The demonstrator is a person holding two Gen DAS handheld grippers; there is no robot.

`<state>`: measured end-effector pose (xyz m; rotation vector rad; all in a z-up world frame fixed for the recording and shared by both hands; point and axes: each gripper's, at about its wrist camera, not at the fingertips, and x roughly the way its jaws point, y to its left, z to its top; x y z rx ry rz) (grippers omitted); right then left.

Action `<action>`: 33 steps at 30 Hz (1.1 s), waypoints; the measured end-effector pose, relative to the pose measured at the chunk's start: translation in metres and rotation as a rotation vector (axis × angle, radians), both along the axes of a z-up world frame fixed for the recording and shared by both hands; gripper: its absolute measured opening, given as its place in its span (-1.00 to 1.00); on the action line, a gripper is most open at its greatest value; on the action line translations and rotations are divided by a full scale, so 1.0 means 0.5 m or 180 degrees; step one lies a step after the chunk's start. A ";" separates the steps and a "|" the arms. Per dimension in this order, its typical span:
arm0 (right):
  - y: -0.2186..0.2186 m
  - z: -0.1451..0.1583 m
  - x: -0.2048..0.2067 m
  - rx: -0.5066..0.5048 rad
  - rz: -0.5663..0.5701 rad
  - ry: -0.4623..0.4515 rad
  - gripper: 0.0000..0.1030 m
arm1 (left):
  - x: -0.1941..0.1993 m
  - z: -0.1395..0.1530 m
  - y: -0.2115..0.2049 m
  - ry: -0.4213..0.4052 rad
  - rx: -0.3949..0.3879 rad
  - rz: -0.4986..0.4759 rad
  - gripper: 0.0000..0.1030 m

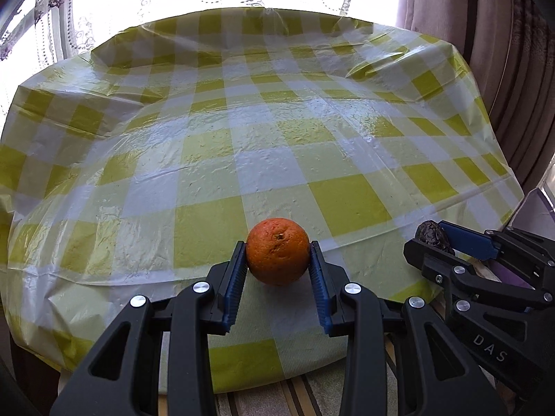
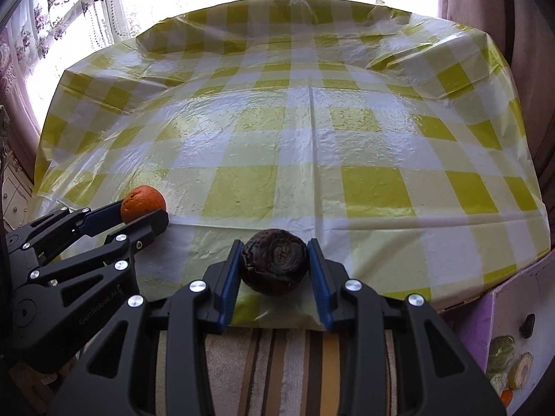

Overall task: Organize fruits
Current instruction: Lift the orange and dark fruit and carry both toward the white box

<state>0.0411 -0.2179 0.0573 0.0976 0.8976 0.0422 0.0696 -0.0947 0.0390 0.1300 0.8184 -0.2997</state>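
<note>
Both jaws grip fruit: left gripper (image 1: 278, 254) clamps the orange (image 1: 278, 256), right gripper (image 2: 274, 265) the dark fruit (image 2: 274, 265). Transport step; next requires a placement spot ahead.

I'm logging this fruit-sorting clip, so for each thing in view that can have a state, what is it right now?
left gripper: shut on the orange.
orange: whole, unpeeled, clamped between the blue pads.
right gripper: shut on the dark fruit.
dark fruit: wrinkled, dark purple-brown, held between the pads.
tablecloth: spread over the table, creased.
</note>
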 end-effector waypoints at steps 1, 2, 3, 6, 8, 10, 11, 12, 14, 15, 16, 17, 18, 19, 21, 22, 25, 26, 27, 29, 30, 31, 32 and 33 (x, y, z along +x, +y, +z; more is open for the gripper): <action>-0.003 0.001 -0.007 0.0002 -0.0003 -0.0006 -0.27 | -0.007 0.002 -0.003 -0.0016 0.0021 -0.0011 -0.34; -0.007 0.002 -0.013 0.0012 -0.0009 -0.0009 -0.27 | -0.014 0.003 -0.007 -0.0024 0.0043 -0.0030 -0.34; -0.012 0.002 -0.021 0.0017 -0.0017 -0.0015 -0.27 | -0.020 0.005 -0.010 -0.0032 0.0064 -0.0049 -0.34; -0.027 0.006 -0.043 0.0033 -0.0041 -0.0038 -0.27 | -0.040 0.007 -0.023 -0.0057 0.0116 -0.0097 -0.34; -0.038 0.008 -0.059 0.0038 -0.0062 -0.0050 -0.27 | -0.053 0.010 -0.031 -0.0088 0.0140 -0.0133 -0.34; -0.051 0.010 -0.075 0.0052 -0.0089 -0.0057 -0.27 | -0.066 0.014 -0.041 -0.0123 0.0149 -0.0175 -0.34; -0.058 0.011 -0.084 0.0055 -0.0105 -0.0062 -0.27 | -0.073 0.016 -0.046 -0.0143 0.0142 -0.0202 -0.34; -0.064 0.012 -0.093 0.0057 -0.0119 -0.0067 -0.27 | -0.081 0.017 -0.053 -0.0160 0.0136 -0.0242 -0.34; -0.080 0.014 -0.111 0.0071 -0.0152 -0.0079 -0.27 | -0.094 0.017 -0.068 -0.0171 0.0159 -0.0303 -0.34; -0.088 0.015 -0.120 0.0078 -0.0170 -0.0084 -0.27 | -0.101 0.017 -0.075 -0.0175 0.0159 -0.0341 -0.34; -0.094 0.016 -0.129 0.0087 -0.0185 -0.0088 -0.27 | -0.107 0.017 -0.083 -0.0183 0.0160 -0.0384 -0.34; -0.101 0.017 -0.138 0.0091 -0.0199 -0.0093 -0.27 | -0.114 0.017 -0.091 -0.0195 0.0171 -0.0420 -0.34; -0.107 0.018 -0.147 0.0094 -0.0213 -0.0096 -0.27 | -0.120 0.017 -0.097 -0.0202 0.0178 -0.0452 -0.34; -0.112 0.019 -0.156 0.0102 -0.0225 -0.0100 -0.27 | -0.126 0.018 -0.104 -0.0205 0.0173 -0.0486 -0.34; -0.125 0.020 -0.174 0.0121 -0.0259 -0.0104 -0.27 | -0.139 0.020 -0.118 -0.0215 0.0156 -0.0564 -0.34; -0.132 0.020 -0.185 0.0126 -0.0274 -0.0107 -0.27 | -0.145 0.020 -0.125 -0.0221 0.0155 -0.0599 -0.34; -0.156 0.022 -0.214 0.0140 -0.0333 -0.0114 -0.27 | -0.164 0.021 -0.151 -0.0230 0.0149 -0.0734 -0.34; -0.166 0.023 -0.224 0.0150 -0.0368 -0.0117 -0.27 | -0.170 0.021 -0.161 -0.0231 0.0154 -0.0776 -0.34; -0.176 0.025 -0.234 0.0156 -0.0401 -0.0124 -0.27 | -0.175 0.021 -0.172 -0.0233 0.0164 -0.0823 -0.34; -0.196 0.029 -0.252 0.0135 -0.0468 -0.0142 -0.27 | -0.187 0.021 -0.193 -0.0235 0.0158 -0.0917 -0.34; -0.207 0.030 -0.261 0.0119 -0.0505 -0.0146 -0.27 | -0.194 0.020 -0.205 -0.0226 0.0146 -0.0970 -0.34; -0.218 0.031 -0.270 0.0106 -0.0541 -0.0149 -0.27 | -0.202 0.019 -0.218 -0.0217 0.0136 -0.1033 -0.34; -0.229 0.031 -0.278 0.0098 -0.0581 -0.0151 -0.27 | -0.209 0.019 -0.230 -0.0220 0.0128 -0.1101 -0.34; -0.241 0.031 -0.287 0.0094 -0.0623 -0.0151 -0.27 | -0.217 0.020 -0.242 -0.0234 0.0122 -0.1170 -0.34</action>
